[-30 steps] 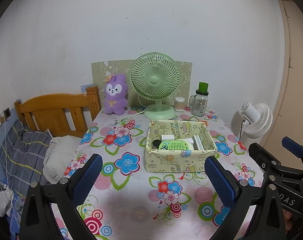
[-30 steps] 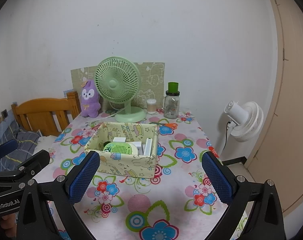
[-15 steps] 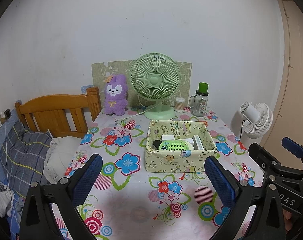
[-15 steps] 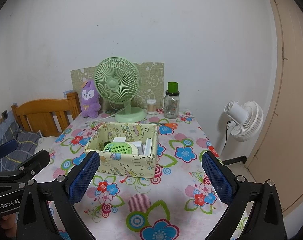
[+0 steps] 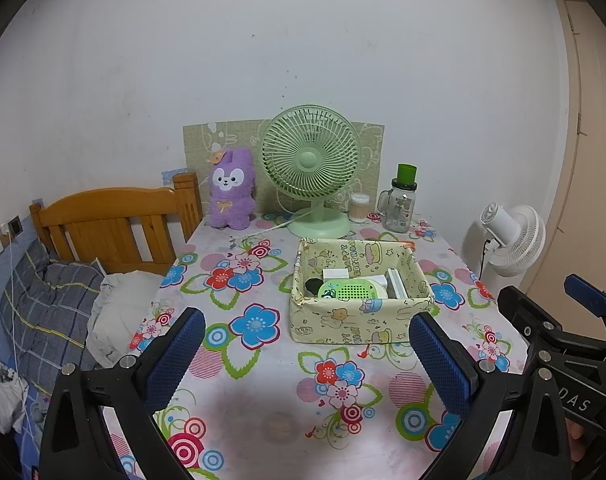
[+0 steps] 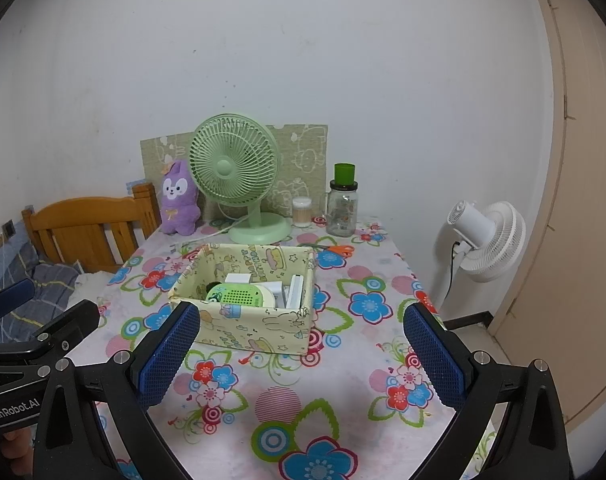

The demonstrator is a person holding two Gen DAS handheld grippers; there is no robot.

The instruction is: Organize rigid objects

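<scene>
1. Nothing has shifted over the last second: both views match the earlier ones.
2. The left hand-held gripper (image 5: 303,360) and right hand-held gripper (image 6: 303,354) hover spread and empty over the desk's (image 5: 263,384) near edge.
3. The yellow cartoon-print fabric box (image 5: 359,320), mid-desk, already holds the green perforated case (image 5: 349,290) and white blocks (image 5: 395,282); sorting looks finished or paused.

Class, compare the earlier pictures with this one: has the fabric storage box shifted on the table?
No. The storage box sits in the same spot in front of the green fan's base as before.
</scene>
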